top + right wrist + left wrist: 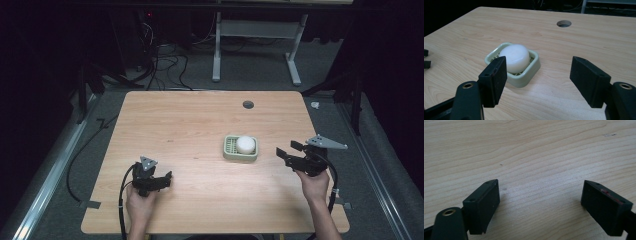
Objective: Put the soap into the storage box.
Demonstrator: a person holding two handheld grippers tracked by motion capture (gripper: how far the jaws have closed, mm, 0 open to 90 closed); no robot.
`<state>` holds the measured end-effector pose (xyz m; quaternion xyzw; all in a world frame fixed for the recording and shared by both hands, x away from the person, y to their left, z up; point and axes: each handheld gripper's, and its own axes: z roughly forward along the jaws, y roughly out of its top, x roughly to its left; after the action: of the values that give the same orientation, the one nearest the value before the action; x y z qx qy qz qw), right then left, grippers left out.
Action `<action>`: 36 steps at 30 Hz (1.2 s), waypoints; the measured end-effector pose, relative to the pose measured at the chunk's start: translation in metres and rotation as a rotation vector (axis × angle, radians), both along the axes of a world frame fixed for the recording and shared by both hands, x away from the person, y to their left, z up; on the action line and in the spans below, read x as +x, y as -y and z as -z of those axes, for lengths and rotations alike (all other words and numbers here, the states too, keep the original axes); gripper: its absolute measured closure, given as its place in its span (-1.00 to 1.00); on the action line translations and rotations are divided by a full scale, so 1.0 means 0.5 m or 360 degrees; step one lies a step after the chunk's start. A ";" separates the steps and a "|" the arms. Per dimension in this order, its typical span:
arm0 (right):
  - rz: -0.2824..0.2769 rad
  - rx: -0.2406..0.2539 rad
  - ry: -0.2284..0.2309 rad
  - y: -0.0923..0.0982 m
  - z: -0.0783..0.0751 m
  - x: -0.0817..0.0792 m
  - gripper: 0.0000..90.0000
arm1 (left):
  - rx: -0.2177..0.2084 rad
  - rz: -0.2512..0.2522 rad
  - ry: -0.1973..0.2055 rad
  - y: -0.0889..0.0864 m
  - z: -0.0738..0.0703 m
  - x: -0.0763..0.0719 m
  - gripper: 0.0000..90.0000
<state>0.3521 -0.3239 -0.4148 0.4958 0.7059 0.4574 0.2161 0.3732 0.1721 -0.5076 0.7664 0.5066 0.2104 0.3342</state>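
While the round white soap bar (pixel 515 58) sits in the pale green square slotted dish (pixel 534 68) on the wooden counter (pixel 190 125), both grippers — left (pixel 167 178), right (pixel 285 150) — flank the dish, fingers spread, pinching nothing.

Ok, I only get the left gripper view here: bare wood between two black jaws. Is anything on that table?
Observer: Yes, a green soap dish with a round white soap in it, on the person's right side.
Operator: Is the right gripper gripping it?
Observer: No, the right gripper is beside the dish, jaws apart, nothing between them.
Operator: Anything else?
Observer: A round hole in the tabletop near the far edge.
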 end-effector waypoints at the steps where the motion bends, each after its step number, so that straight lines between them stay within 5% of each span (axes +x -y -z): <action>1: 0.0003 0.0005 -0.0001 0.000 0.001 -0.002 -0.32 | 0.0000 0.0000 0.0000 0.000 0.000 0.000 -0.64; 36: 0.0023 0.0066 0.0001 0.005 0.030 -0.055 -0.32 | 0.0001 0.0000 0.0000 0.000 0.000 0.000 -0.64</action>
<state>0.3247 -0.3264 -0.4298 0.5052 0.6924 0.4706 0.2093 0.3732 0.1720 -0.5076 0.7665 0.5066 0.2105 0.3341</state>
